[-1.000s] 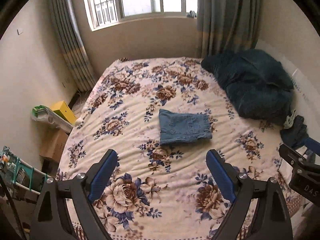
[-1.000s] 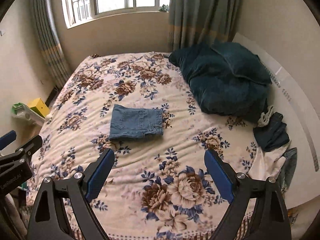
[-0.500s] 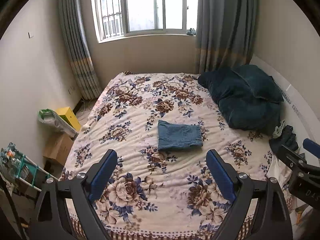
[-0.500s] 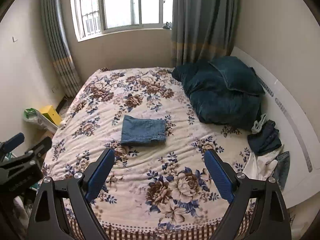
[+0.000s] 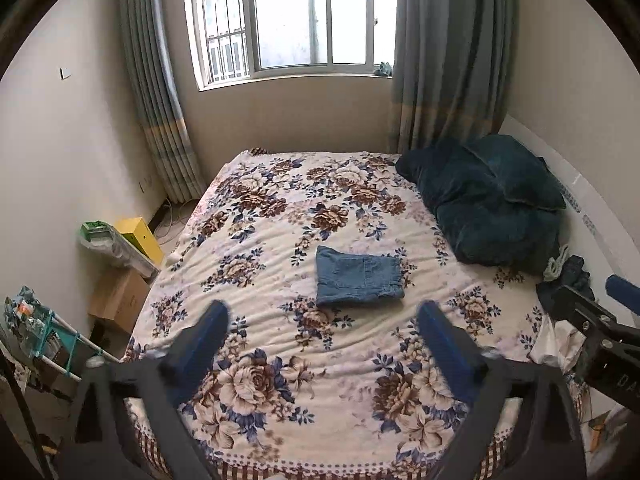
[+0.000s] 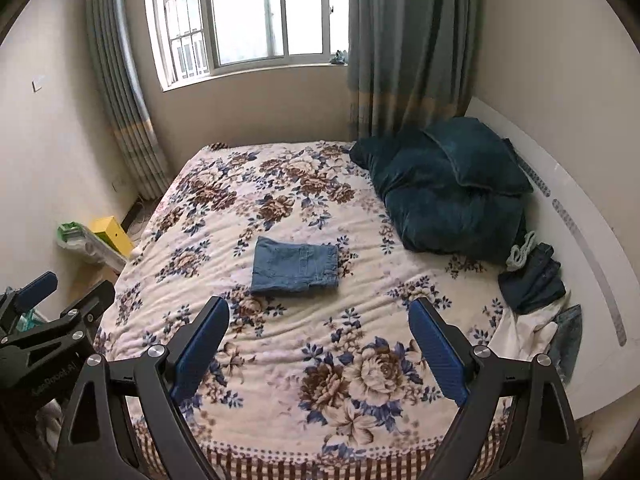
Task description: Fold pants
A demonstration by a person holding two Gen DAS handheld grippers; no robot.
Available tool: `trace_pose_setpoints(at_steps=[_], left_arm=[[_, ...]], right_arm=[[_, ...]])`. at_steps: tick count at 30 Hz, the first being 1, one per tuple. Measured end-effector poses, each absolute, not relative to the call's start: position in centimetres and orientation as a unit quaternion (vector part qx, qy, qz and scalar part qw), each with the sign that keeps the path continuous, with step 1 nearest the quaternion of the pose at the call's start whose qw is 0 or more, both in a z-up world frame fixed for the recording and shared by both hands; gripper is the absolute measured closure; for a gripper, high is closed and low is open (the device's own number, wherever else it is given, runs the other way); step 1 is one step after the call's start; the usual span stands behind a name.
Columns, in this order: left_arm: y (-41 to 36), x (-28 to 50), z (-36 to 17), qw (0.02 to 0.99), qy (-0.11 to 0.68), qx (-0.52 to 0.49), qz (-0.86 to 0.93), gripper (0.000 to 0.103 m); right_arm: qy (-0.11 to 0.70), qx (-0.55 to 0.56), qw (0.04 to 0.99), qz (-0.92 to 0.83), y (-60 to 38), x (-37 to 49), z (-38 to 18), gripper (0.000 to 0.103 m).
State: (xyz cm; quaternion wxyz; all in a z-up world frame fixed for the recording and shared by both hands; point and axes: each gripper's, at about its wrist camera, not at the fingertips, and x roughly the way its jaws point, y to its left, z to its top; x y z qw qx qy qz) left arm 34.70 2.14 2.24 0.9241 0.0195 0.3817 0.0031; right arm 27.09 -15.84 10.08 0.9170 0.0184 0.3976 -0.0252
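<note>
Your folded blue denim pants [image 5: 358,278] lie as a compact rectangle in the middle of the frame, flat on the bed with the cream quilt printed in brown and blue flowers [image 5: 256,360], and nothing is touching them. What has just changed is your distance from them: a second ago the pants filled more of both views and the window was cut off at the top, and now the whole bed, the window and the grey curtains are in frame, so you have pulled both tools up and back. Your left tool [image 5: 322,320] has just been opening its blue-padded jaws further; they stand wide with only the quilt showing between them, and its fingers look blurred in its own view. Your right tool [image 6: 319,320] also stands wide and empty, low in its frame, well apart from the pants. The pants kept their shape as you withdrew, with edges roughly squared and no leg trailing out. Judging from that, the fold looks finished and this is the release and retreat. The dark teal pillows and bedding [image 6: 448,188] at the right of the frame and the heap of dark and white clothes [image 6: 532,284] at the right edge lie well apart from the pants.
</note>
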Motion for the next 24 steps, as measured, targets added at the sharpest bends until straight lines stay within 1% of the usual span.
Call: trace_pose_setpoints(at_steps=[7, 14, 18, 24], left_arm=[[2.3, 38.3, 2.0, 0.922, 0.385, 0.022, 0.022, 0.000], [2.4, 41.7, 0.2, 0.907, 0.419, 0.026, 0.027, 0.000], [2.5, 42.7, -0.3, 0.905, 0.422, 0.027, 0.037, 0.000], [2.7, 43.2, -0.5, 0.905, 0.423, 0.021, 0.043, 0.000]], right_arm=[[0.393, 0.013, 0.918, -0.044, -16.9, 32.0, 10.0, 0.009], [0.425, 0.019, 0.904, -0.044, -17.6, 37.0, 8.0, 0.009], [0.439, 0.020, 0.897, -0.045, -18.0, 38.5, 6.6, 0.006], [0.443, 0.023, 0.895, -0.050, -18.3, 39.3, 5.4, 0.006]])
